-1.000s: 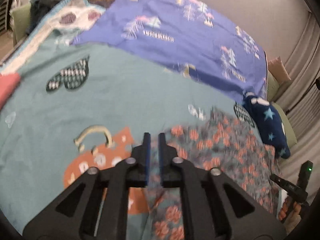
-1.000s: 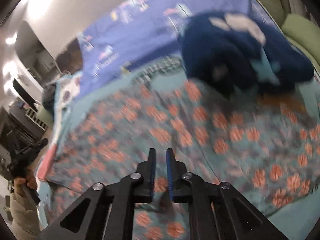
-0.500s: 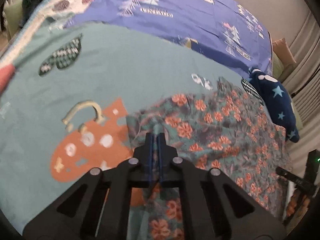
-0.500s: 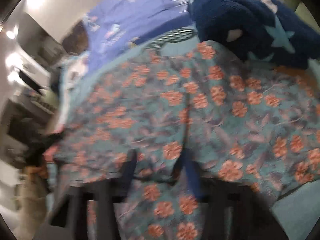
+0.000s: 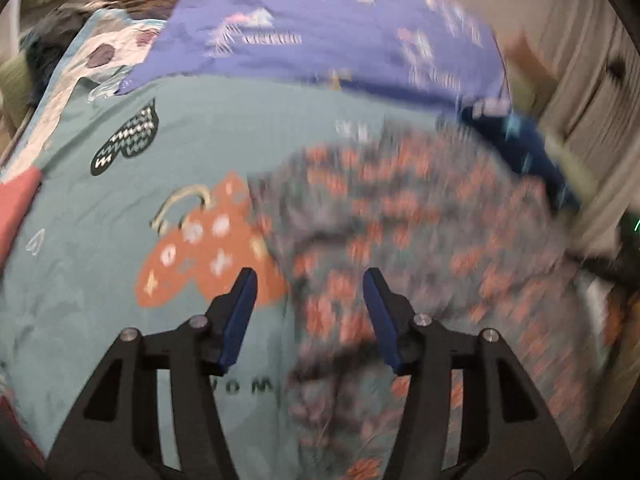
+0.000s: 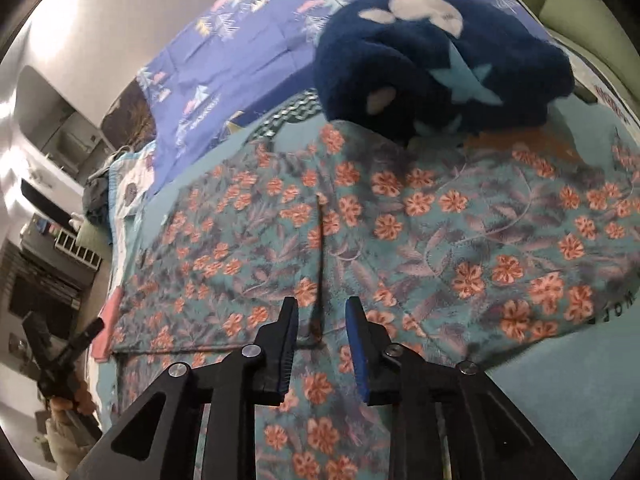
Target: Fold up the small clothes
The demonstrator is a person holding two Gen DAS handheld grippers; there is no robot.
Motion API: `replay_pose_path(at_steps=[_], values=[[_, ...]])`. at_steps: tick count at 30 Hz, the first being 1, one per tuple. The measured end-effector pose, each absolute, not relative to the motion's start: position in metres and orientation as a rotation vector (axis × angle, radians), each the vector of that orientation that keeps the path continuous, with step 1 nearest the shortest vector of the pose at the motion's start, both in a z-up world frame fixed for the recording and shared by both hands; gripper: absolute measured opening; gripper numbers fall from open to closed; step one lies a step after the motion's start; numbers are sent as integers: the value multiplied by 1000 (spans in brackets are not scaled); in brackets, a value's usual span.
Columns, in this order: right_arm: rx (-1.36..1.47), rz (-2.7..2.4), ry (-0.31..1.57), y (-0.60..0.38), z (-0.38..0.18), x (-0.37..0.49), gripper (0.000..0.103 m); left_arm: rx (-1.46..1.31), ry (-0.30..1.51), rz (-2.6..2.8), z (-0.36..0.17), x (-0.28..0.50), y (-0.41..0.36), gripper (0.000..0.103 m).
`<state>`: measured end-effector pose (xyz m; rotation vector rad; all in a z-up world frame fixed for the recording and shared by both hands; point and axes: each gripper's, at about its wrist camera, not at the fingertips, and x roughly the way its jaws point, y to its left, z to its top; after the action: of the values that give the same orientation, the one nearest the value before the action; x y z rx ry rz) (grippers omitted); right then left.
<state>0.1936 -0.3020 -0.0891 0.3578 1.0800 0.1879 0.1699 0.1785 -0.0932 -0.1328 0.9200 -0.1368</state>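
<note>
A teal garment with orange flowers point(image 6: 440, 232) lies spread flat on the bed, one layer's edge ending in a straight line near my right gripper. The right gripper point(image 6: 322, 308) hovers low over it, jaws opening, with a dark crease of the cloth running between the fingers and no pad pressing on it. In the left wrist view the same floral garment point(image 5: 400, 240) is blurred. My left gripper point(image 5: 309, 280) hangs over its left edge with jaws opening wide and nothing clamped. The left gripper point(image 6: 64, 356) also shows at the far left of the right wrist view, in a hand.
A navy fleece with pale stars point(image 6: 440, 60) lies bunched on the garment's far edge. The teal bedspread point(image 5: 140, 208) has an orange mushroom print point(image 5: 200, 256). A purple sheet point(image 5: 320, 32) covers the far side. Green cushions point(image 6: 580, 12) sit behind, furniture at the left.
Half a second ago both grippers were shut, the left one pinching the floral garment's edge. Both have let go and spread their jaws, and the garment now lies flat.
</note>
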Motion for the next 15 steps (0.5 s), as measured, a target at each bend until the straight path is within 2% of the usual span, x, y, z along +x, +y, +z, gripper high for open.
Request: replay_pose_path(at_steps=[1, 4, 6, 7, 8, 13, 15], values=[[354, 220, 1083, -299, -88, 192, 26, -65, 970, -84, -109, 172, 175, 49], [299, 231, 1112, -289, -89, 187, 26, -158, 955, -70, -118, 170, 194, 52], [267, 202, 1126, -289, -91, 182, 26, -225, 959, -33, -113, 168, 204, 48], [272, 196, 1128, -291, -93, 180, 26, -193, 942, 15, -106, 166, 203, 38], [290, 189, 1130, -297, -94, 177, 26, -165, 933, 33, -100, 164, 200, 33], [343, 129, 1081, -331, -83, 162, 27, -156, 818, -69, -55, 149, 174, 33], [410, 81, 1046, -352, -77, 157, 31, -146, 786, -133, -43, 146, 152, 33]])
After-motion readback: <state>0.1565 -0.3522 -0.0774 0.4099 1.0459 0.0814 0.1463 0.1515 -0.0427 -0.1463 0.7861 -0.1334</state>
